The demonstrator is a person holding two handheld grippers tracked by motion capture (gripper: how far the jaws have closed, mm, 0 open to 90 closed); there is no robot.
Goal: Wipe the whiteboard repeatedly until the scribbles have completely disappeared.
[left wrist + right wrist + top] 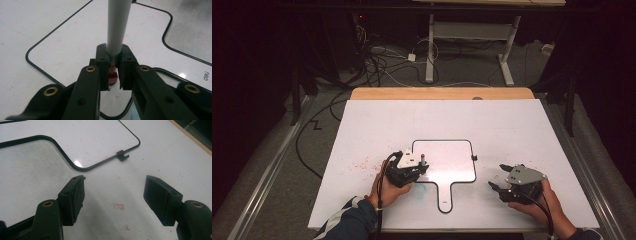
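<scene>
A small handled whiteboard point(447, 160) with a black rim lies flat on the white table. My left gripper point(419, 167) sits at the board's left edge, shut on a grey marker point(117, 27) whose red tip point(113, 76) shows between the jaws, pointing back toward the camera. The marker's far end point(423, 159) sticks up over the board. In the left gripper view the board's rim point(40, 66) curves beneath the jaws. My right gripper point(501, 179) rests on the table right of the board, open with nothing between its jaws. Its view shows the board's corner point(82, 168) and a black clip point(122, 155).
Faint red marker smudges point(359, 165) dot the table point(512, 130) left of the board, and a bluish smear point(419, 190) lies near the board's handle point(445, 200). A wooden strip point(442, 93) runs along the far edge. Cables point(377, 60) and a desk frame stand on the floor beyond.
</scene>
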